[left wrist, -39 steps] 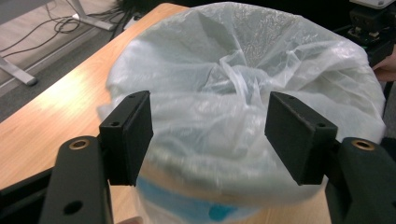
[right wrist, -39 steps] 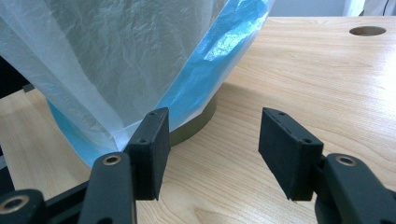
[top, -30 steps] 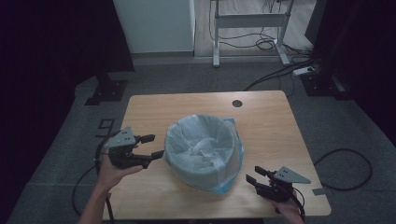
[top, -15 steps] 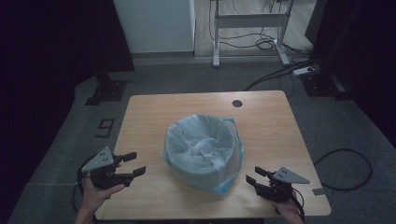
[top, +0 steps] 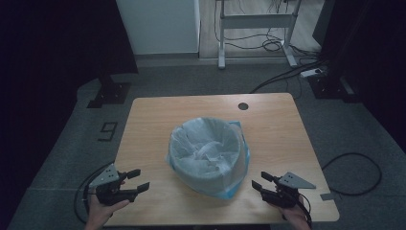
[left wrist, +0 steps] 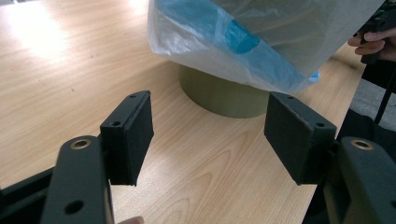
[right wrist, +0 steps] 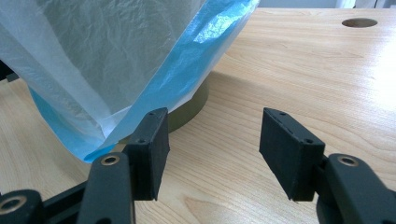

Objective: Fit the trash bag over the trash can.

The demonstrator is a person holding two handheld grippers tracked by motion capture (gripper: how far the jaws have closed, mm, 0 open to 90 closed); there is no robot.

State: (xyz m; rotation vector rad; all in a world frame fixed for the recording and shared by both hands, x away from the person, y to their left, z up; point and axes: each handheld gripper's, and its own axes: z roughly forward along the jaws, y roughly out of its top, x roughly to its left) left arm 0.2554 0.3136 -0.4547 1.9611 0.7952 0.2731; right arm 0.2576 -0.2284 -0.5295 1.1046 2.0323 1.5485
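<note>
A round bin (top: pixel 207 154) lined with a pale blue plastic bag (top: pixel 238 162) stands in the middle of the wooden table (top: pixel 277 124). The bag hangs over the rim and down the bin's olive side (left wrist: pixel 223 95). My left gripper (top: pixel 138 180) is held at the table's front left corner, open and holding nothing, aimed toward the bin. My right gripper (top: pixel 260 181) sits at the front right, also open with nothing between its jaws. The bag's blue edge (right wrist: pixel 187 60) hangs just beyond the right gripper's left jaw.
A round cable hole (top: pixel 243 106) is in the table's far right part. A desk frame (top: pixel 256 21) and loose cables (top: pixel 282 76) lie on the floor behind the table. A person's other hand (left wrist: pixel 369 42) appears past the bin.
My left gripper has drawn back from the bin's left side to the table's front left corner. The right gripper has stayed in place.
</note>
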